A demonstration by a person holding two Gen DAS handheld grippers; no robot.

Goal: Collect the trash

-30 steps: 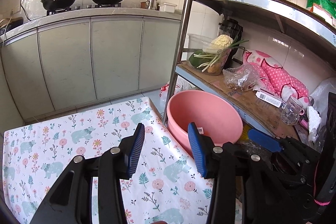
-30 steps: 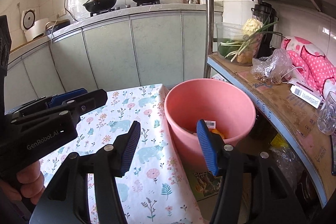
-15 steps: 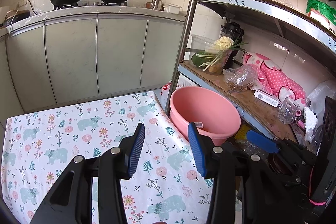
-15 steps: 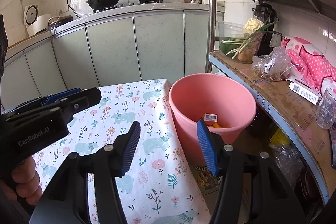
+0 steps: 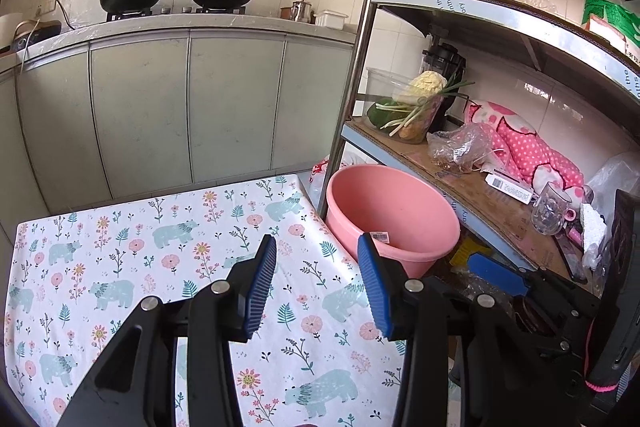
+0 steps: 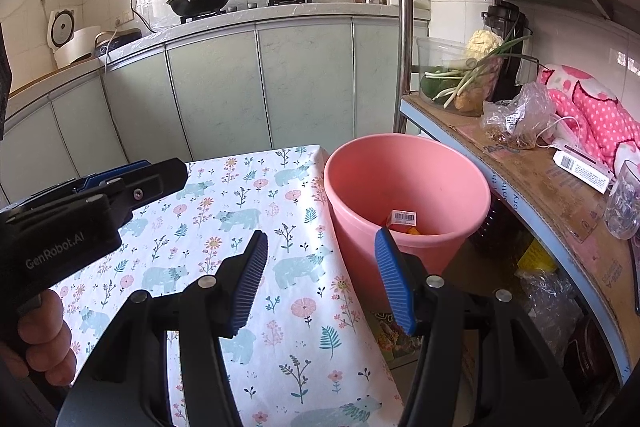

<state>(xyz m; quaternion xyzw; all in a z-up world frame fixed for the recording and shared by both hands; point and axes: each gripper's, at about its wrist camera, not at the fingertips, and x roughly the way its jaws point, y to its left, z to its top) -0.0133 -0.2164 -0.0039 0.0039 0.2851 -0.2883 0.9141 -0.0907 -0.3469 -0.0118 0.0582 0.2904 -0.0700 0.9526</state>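
Note:
A pink bucket [image 5: 394,217] stands on the floor beside the table's right edge; it also shows in the right wrist view [image 6: 408,183]. Something orange [image 6: 406,229] with a barcode label lies at its bottom. My left gripper [image 5: 316,259] is open and empty above the floral tablecloth [image 5: 160,247], left of the bucket. My right gripper [image 6: 320,255] is open and empty, over the table's right edge near the bucket's front rim. The left gripper's body [image 6: 80,211] shows at the left of the right wrist view.
A metal shelf rack [image 5: 500,187] stands right of the bucket, holding a vegetable tub [image 5: 412,107], a plastic bag, a pink cloth and a glass [image 5: 550,211]. Its steel post [image 5: 360,67] rises behind the bucket. Kitchen cabinets [image 5: 180,107] with woks lie beyond the table.
Both grippers have pulled back and up from the bucket, so more of the tablecloth shows. Both jaws stay open and empty.

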